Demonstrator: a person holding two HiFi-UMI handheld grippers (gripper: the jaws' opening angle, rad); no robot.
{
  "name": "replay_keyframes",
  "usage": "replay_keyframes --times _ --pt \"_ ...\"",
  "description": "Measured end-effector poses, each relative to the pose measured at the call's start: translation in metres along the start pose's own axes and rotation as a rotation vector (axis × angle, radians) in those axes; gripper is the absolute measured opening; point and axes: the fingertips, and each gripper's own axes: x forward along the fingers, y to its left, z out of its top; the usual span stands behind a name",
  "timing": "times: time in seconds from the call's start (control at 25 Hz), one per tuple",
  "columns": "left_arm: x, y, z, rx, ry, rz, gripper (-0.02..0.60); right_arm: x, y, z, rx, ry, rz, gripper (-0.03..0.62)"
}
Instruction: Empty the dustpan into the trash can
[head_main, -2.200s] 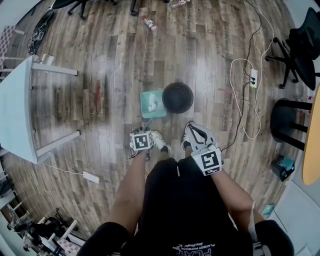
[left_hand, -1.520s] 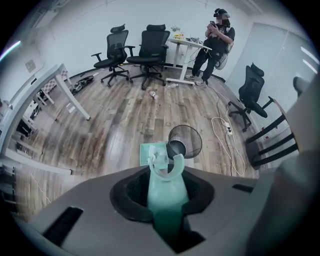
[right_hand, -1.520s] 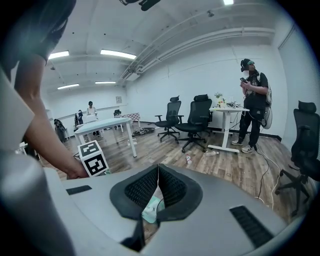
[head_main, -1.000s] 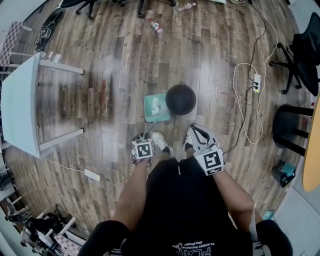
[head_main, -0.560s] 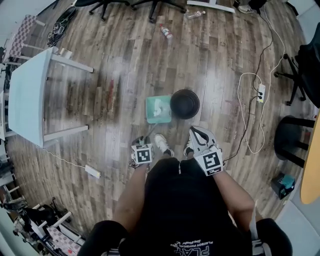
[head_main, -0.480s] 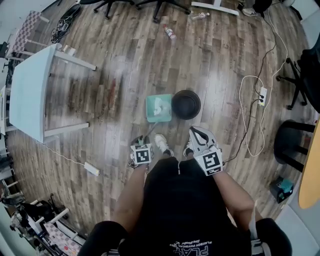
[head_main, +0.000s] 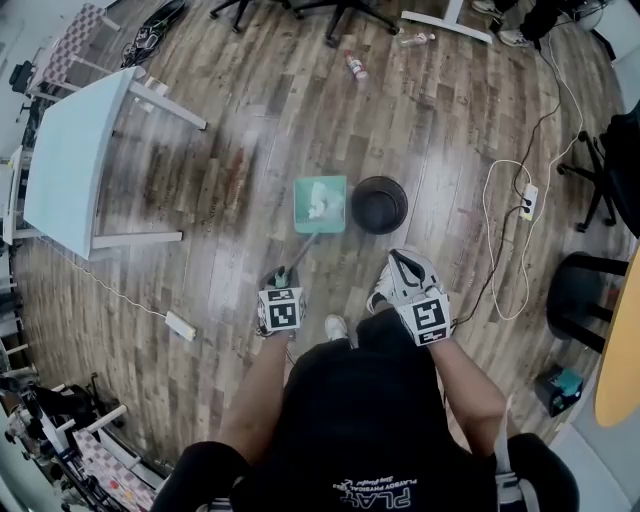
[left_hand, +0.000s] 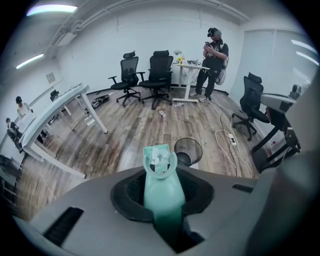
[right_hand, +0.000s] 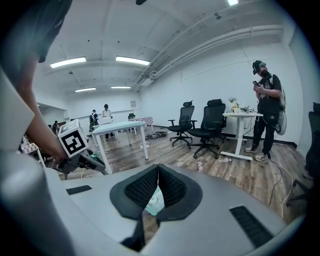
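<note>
Clamping the dustpan (head_main: 320, 203) handle (left_hand: 161, 175), the left tongs (left_hand: 162, 197) are staying narrowly parted; the right tongs (right_hand: 157, 172) are sitting closed, empty. The dustpan is seemingly lifting higher than before, beside the can (head_main: 379, 204).

The trash can (head_main: 379, 204) stands mid-floor (head_main: 450, 110), the dustpan (head_main: 320, 203) just left of it, its handle (head_main: 302, 246) reaching back into the left tongs (head_main: 281, 277). A table (head_main: 75, 150) stands far left and a power strip (head_main: 529, 200) lies right.

Floor (head_main: 240, 110) mostly clear, clutter at edges
Top of trash can (head_main: 379, 204) open from above, dustpan (head_main: 320, 204) just beside it on its L. Bare boards ahead + to the L up to white table (head_main: 75, 150). R side: corded power strip (head_main: 529, 200), black stool (head_main: 572, 280). Bottle (head_main: 355, 66) lies further out, well apart.
</note>
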Motion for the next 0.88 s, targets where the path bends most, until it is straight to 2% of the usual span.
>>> replay_keyframes --times 0.2,0.52,0.8,0.88 --pt "-0.019 0.008 -0.017 0.026 -0.069 -0.045 0.097 -0.028 0.032 0.000 -0.013 -0.012 -0.075 0.025" --pt "-0.057 0.026 -0.034 0.156 -0.176 -0.080 0.097 -0.085 0.094 -0.001 -0.011 -0.040 -0.206 0.025" --pt "-0.088 0.044 -0.042 0.140 -0.238 -0.089 0.097 -0.117 0.143 0.003 -0.026 -0.054 -0.235 0.025" --pt "-0.101 0.047 -0.038 0.157 -0.269 -0.093 0.097 -0.119 0.152 0.006 -0.022 -0.060 -0.241 0.025"
